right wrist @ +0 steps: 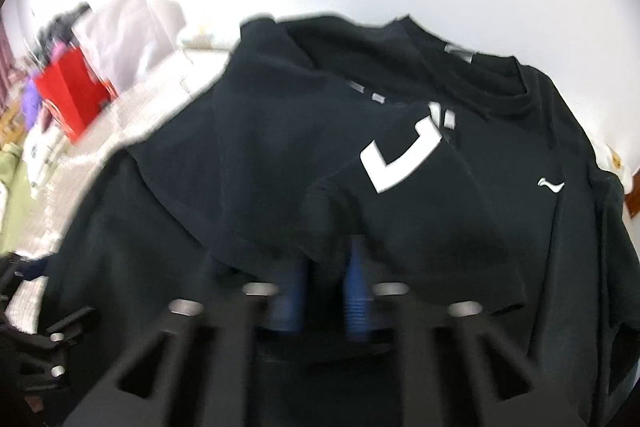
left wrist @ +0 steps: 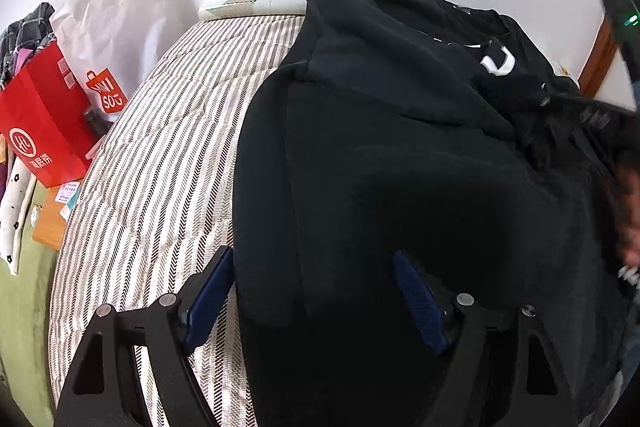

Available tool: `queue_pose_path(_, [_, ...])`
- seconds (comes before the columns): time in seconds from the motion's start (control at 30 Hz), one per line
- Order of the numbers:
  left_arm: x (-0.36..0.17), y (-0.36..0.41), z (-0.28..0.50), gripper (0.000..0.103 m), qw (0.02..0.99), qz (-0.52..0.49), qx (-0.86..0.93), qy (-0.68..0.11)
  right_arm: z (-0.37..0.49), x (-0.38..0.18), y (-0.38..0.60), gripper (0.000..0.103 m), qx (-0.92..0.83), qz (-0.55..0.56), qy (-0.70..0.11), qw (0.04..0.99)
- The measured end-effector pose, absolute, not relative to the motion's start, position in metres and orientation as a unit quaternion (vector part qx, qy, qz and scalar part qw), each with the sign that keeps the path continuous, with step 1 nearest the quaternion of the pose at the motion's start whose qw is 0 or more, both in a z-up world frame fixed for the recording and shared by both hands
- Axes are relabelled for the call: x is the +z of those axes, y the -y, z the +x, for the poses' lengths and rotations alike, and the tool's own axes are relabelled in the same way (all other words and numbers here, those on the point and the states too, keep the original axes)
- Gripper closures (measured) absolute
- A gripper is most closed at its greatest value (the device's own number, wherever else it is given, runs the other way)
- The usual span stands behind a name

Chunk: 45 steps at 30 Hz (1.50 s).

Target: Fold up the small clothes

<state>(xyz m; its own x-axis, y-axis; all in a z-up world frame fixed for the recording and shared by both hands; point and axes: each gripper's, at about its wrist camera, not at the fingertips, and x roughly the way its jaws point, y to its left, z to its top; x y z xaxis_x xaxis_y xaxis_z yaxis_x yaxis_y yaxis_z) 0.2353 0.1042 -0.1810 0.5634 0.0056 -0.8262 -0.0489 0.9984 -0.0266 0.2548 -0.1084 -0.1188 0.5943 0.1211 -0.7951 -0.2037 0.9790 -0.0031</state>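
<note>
A black T-shirt [left wrist: 400, 155] with white print lies partly folded on the striped bed; it also fills the right wrist view [right wrist: 400, 227]. My left gripper [left wrist: 316, 263] is open, its blue fingers [left wrist: 208, 299] spread over the shirt's near left edge, holding nothing. My right gripper [right wrist: 328, 259] is shut on a raised fold of the shirt, with the white logo [right wrist: 400, 159] just beyond its tips. The right gripper's body shows blurred at the right edge of the left wrist view [left wrist: 592, 123].
The striped bedcover [left wrist: 160, 167] stretches left of the shirt. A red paper bag [left wrist: 44, 131] and a white bag [left wrist: 116, 23] stand at the bed's left side against the white wall. A pillow [left wrist: 248, 1] lies at the far end.
</note>
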Motion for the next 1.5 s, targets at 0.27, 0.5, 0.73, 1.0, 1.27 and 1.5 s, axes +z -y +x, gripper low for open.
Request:
queue_pose_path(0.27, [-0.183, -0.101, 0.234, 0.021, 0.886, -0.024, 0.02, -0.462, 0.251, -0.059, 0.227, 0.096, 0.013, 0.053, -0.375, 0.926])
queue_pose_path(0.5, [-0.183, -0.102, 0.234, 0.017, 0.887, -0.024, 0.025, -0.461, 0.248, -0.068, 0.333, 0.096, -0.08, 0.124, -0.384, 0.912])
queue_pose_path(0.73, [-0.184, -0.104, 0.235, 0.016, 0.886, -0.024, 0.027, -0.463, 0.228, -0.095, 0.369, 0.096, -0.118, 0.153, -0.396, 0.898])
queue_pose_path(1.0, [-0.183, -0.107, 0.233, 0.015, 0.882, -0.025, 0.026, -0.469, 0.23, -0.109, 0.375, 0.094, -0.121, 0.139, -0.424, 0.887])
queue_pose_path(1.27, [-0.182, -0.109, 0.208, 0.016, 0.877, -0.02, 0.011, -0.48, 0.181, -0.094, 0.356, 0.06, -0.122, 0.069, -0.42, 0.897])
queue_pose_path(1.5, [-0.18, -0.108, 0.174, 0.018, 0.875, -0.018, -0.009, -0.484, 0.108, -0.104, 0.351, 0.051, -0.132, 0.042, -0.44, 0.887])
